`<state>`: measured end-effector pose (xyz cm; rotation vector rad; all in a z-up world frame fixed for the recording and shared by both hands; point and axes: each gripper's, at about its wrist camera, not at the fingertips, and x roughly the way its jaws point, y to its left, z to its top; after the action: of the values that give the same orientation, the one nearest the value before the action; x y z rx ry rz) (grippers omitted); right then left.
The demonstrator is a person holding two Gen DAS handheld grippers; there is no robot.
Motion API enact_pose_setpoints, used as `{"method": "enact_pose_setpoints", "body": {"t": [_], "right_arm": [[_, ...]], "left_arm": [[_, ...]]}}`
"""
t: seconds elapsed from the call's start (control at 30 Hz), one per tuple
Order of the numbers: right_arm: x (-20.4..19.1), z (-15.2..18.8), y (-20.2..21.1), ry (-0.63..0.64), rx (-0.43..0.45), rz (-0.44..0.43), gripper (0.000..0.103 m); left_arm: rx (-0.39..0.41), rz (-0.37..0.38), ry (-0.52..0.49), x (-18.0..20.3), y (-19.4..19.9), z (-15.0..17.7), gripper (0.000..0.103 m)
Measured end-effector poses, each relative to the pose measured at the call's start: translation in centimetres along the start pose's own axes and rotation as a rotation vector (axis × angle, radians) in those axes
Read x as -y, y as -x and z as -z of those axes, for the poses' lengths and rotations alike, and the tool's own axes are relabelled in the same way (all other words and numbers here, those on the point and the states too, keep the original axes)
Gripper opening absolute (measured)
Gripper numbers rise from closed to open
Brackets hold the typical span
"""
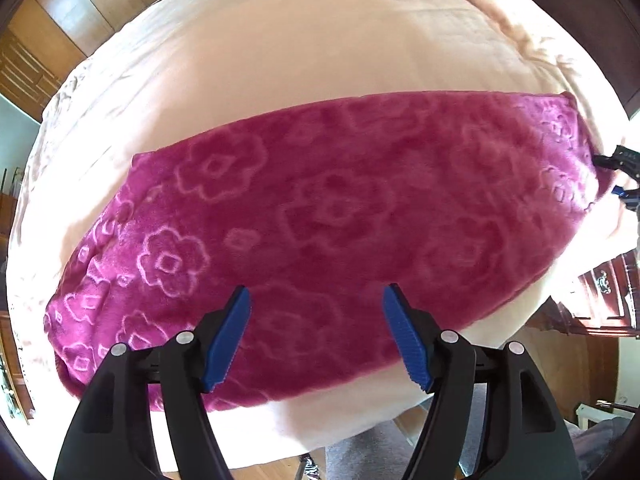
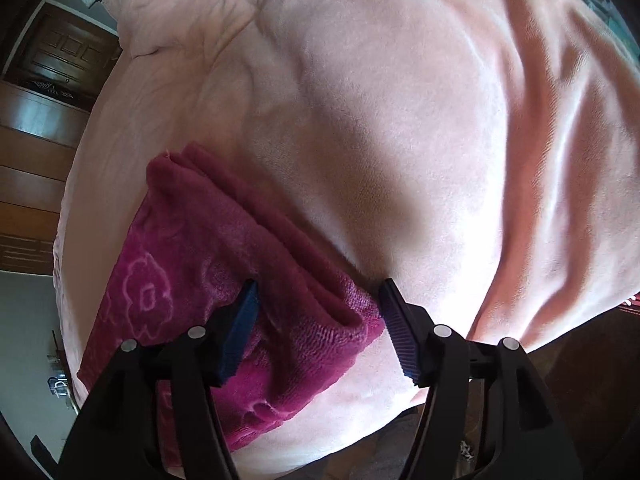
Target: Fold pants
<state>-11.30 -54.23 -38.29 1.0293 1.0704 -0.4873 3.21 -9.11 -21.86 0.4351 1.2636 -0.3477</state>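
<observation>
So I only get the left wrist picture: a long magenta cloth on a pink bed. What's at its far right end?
Observer: The right gripper, open, fingers straddling that end of the pants.
Operator: Is that end one flat layer?
Observer: No, several layers are stacked there, their edges showing.
Operator: And past it?
Observer: Only rumpled pink blanket, with deep folds on the right.

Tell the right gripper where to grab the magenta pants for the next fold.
Grip the layered end edge of the magenta floral pants near its close corner, coming in low from the bed's near side. The stacked layers stand slightly proud there, between the open right gripper fingers.
</observation>
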Motion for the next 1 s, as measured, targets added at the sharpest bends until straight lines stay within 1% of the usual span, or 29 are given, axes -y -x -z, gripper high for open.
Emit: {"method": "enact_pose_setpoints", "body": {"t": [0.03, 0.07, 0.13, 0.2, 0.27, 0.3, 0.33, 0.37, 0.4, 0.5, 0.63, 0.7, 0.8, 0.9, 1.0], "right_arm": [[0.3, 0.3, -0.4, -0.009, -0.004, -0.014, 0.065], [0.5, 0.3, -0.6, -0.018, -0.009, -0.031, 0.065], [0.7, 0.2, -0.8, -0.019, -0.013, -0.049, 0.065], [0.7, 0.2, -1.0, -0.007, -0.023, -0.066, 0.061], [0.6, 0.2, -1.2, 0.006, -0.042, -0.095, 0.045], [0.6, 0.3, -1.1, 0.010, -0.045, -0.106, 0.041], [0.5, 0.3, -0.9, 0.014, -0.049, -0.124, 0.032], [0.4, 0.2, -0.7, 0.016, -0.052, -0.139, 0.027], [0.1, 0.2, -0.3, 0.026, -0.053, -0.156, 0.026], [-1.4, 0.3, 1.3, 0.077, -0.035, -0.202, 0.024], [-4.7, 1.4, 4.6, 0.193, 0.018, -0.214, 0.023], [-7.0, 2.2, 6.0, 0.270, 0.042, -0.219, 0.023], [-10.3, 2.8, 7.1, 0.340, 0.056, -0.240, 0.023], [-13.7, 3.6, 8.0, 0.391, 0.061, -0.275, 0.023], [-16.7, 5.6, 9.2, 0.444, 0.063, -0.313, 0.023]], "left_arm": [[0.000, -0.003, 0.007, 0.5, 0.1, 0.9, 0.069], [0.014, -0.011, 0.017, 0.8, 0.4, 0.9, 0.069], [0.011, -0.013, 0.044, 1.3, 0.6, 0.9, 0.069], [0.010, -0.013, 0.070, 1.0, 0.8, 0.8, 0.069], [0.009, -0.010, 0.088, 1.1, 0.7, 0.9, 0.069], [0.010, -0.010, 0.090, 0.5, 0.9, 0.6, 0.069], [0.011, -0.011, 0.091, 0.6, 1.1, 0.6, 0.069], [0.013, -0.010, 0.091, 0.9, 1.2, 0.6, 0.069], [0.014, -0.008, 0.089, 1.0, 1.2, 0.6, 0.069], [0.015, 0.008, 0.082, 1.8, 1.6, 0.5, 0.069], [0.015, 0.031, 0.070, 2.7, 1.9, -0.1, 0.069], [0.025, 0.054, 0.064, 3.3, 2.2, -0.8, 0.069], [0.047, 0.090, 0.069, 4.0, 3.0, -1.9, 0.070], [0.067, 0.126, 0.091, 3.8, 3.7, -2.5, 0.070], [0.069, 0.151, 0.129, 2.5, 3.9, -2.6, 0.070]]}}
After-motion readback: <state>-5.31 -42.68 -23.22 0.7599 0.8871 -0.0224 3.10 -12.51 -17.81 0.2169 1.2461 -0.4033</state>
